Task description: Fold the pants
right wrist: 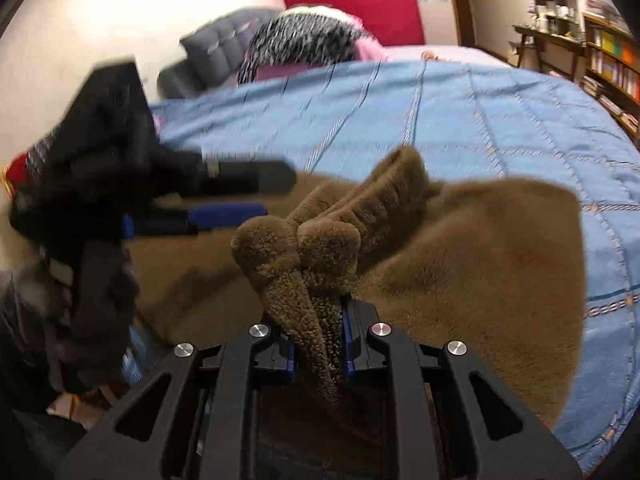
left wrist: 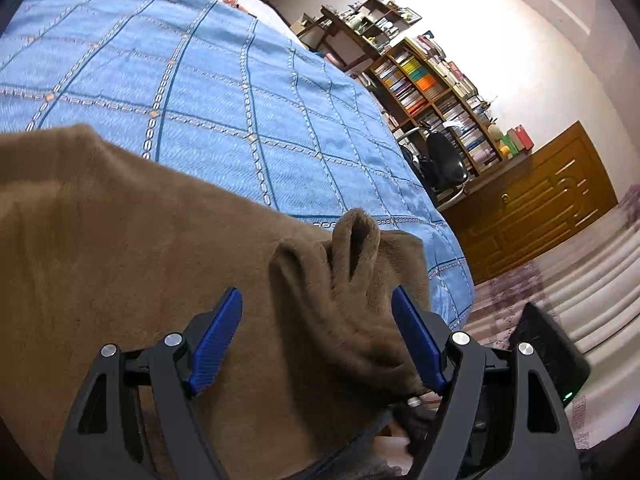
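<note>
Brown fleece pants (left wrist: pixel 120 240) lie on a blue patterned bedspread (left wrist: pixel 200 80). My left gripper (left wrist: pixel 316 320) is open, its blue pads on either side of a bunched ridge of the pants near the bed's edge. My right gripper (right wrist: pixel 318 344) is shut on a thick bunched fold of the pants (right wrist: pixel 460 260), which rises between its jaws. The left gripper (right wrist: pixel 236 196) shows blurred in the right wrist view, to the left over the pants.
Pillows and a zebra-print blanket (right wrist: pixel 304 40) lie at the head of the bed. A bookshelf (left wrist: pixel 432 92), a black chair (left wrist: pixel 444 156) and a wooden door (left wrist: pixel 540 200) stand beyond the bed. A striped rug (left wrist: pixel 560 288) covers the floor.
</note>
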Tool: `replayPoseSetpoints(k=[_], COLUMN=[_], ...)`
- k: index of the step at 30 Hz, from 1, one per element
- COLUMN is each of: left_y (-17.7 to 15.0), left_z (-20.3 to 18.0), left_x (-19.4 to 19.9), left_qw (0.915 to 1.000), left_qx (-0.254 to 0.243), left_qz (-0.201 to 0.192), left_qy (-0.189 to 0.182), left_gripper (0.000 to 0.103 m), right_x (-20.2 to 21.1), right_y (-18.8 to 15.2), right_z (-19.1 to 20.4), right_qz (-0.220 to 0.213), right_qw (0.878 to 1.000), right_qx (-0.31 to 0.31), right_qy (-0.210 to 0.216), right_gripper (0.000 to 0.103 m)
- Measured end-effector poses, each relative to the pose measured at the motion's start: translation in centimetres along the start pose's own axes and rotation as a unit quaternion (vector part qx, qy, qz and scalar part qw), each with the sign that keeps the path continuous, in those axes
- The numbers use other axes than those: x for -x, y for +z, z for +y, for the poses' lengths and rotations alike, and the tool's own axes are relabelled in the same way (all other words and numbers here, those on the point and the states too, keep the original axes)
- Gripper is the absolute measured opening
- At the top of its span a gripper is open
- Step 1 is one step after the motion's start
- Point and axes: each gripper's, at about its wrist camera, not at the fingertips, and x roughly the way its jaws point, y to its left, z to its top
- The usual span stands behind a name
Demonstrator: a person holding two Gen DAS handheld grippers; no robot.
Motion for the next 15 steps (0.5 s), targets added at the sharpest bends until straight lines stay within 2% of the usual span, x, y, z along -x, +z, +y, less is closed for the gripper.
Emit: replayPoseSetpoints(k=[7,8,9,11,15], left_y=[0.2,0.2,0.2,0.1,0.1], left_z=[0.6,0.6,0.5,0.1,-0.4], left_x=[-0.5,-0.6,-0.6,-0.9,-1.5], left_qw=[0.9997,0.9998,0.9998,0.9997,0.9994], left_qx=[0.018,0.016,0.013,0.005,-0.001], left_qz=[0.01,0.013,0.015,0.021,0.034], left_qy=[-0.01,-0.009,-0.009,-0.007,-0.003], left_gripper=[0.077,0.077,0.077,0.077,0.077], right_x=[-0.2,0.0,0.2,0.7,0.6], right_y=[-0.4,-0.4,-0.3,0.0,-0.3], right_z=[-0.8,-0.9,-0.8,-0.3,1.8], right_qz=[0.014,0.012,0.01,0.005,0.013], right_qw=[0.999,0.999,0.999,0.997,0.995], right_qx=[-0.015,-0.015,-0.015,-0.01,0.035], right_qy=[0.03,0.034,0.044,0.074,0.093], right_gripper=[0.027,0.03,0.043,0.06,0.062])
